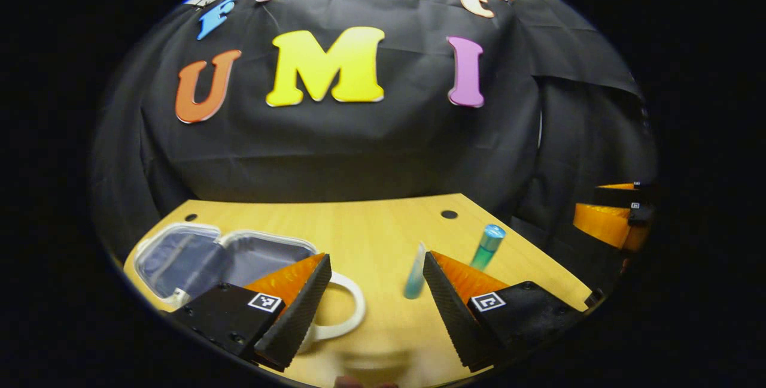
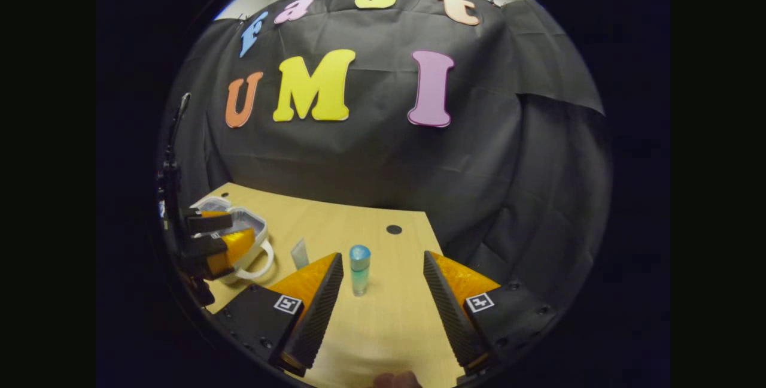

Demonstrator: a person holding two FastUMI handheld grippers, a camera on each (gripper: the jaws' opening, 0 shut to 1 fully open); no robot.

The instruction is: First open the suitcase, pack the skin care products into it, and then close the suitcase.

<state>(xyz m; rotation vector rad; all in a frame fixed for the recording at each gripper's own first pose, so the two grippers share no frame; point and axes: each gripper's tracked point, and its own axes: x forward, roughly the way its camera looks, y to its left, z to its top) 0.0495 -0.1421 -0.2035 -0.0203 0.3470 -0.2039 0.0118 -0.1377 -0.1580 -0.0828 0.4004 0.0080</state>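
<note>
The suitcase [image 1: 221, 256] at lower left lies open on the bench [image 1: 371, 226], but the tube [image 1: 415, 273] and bottle [image 2: 359, 268] wait outside, both grippers' fingers [image 1: 299, 310] wide apart and empty

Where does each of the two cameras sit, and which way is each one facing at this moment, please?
Left gripper view: rides on the left gripper, facing the booth wall across the wooden table; own open fingers at the bottom, the open suitcase to their left.
Right gripper view: rides on the right gripper, facing the same wall; own open fingers frame the capped bottle; the left gripper shows far left, over the suitcase.
Shared: table, suitcase, capped bottle, flat tube.
</note>
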